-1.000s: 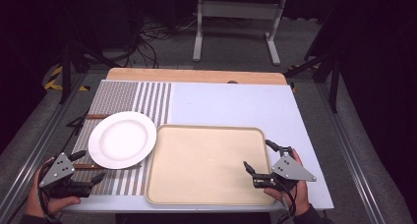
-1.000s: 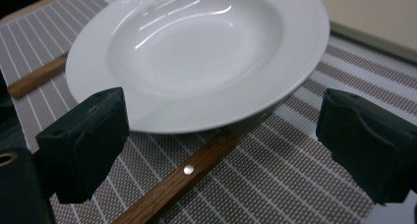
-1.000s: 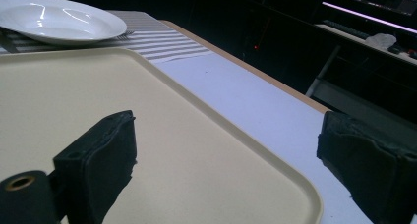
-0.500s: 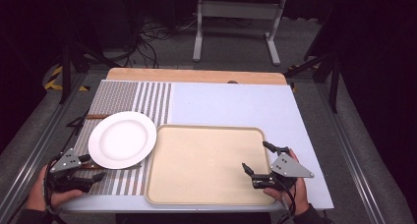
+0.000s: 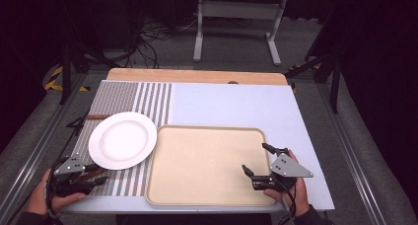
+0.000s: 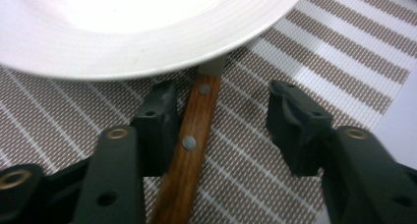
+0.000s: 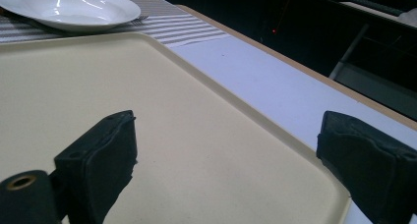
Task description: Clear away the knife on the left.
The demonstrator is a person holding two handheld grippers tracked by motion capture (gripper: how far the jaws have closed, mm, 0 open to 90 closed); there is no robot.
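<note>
1. Left gripper view: the left gripper [image 6: 221,116] has just been closing its jaws around a wooden knife handle [image 6: 189,155]; one pad touches it, the other stands apart, so not clamped.
2. At twelve o'clock, the blade slips under the white plate [image 6: 123,27].
3. High view: the right gripper [image 5: 260,160] is wide open over the tray [image 5: 197,156], holding nothing, at three o'clock from the plate.

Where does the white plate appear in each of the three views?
High view: the plate lies left of centre on the striped mat, beside the tray.
Left gripper view: the plate spans the top, its rim over the near end of a wooden handle.
Right gripper view: the plate sits at top left, beyond the tray.
Shared landmark: the striped mat.
</note>
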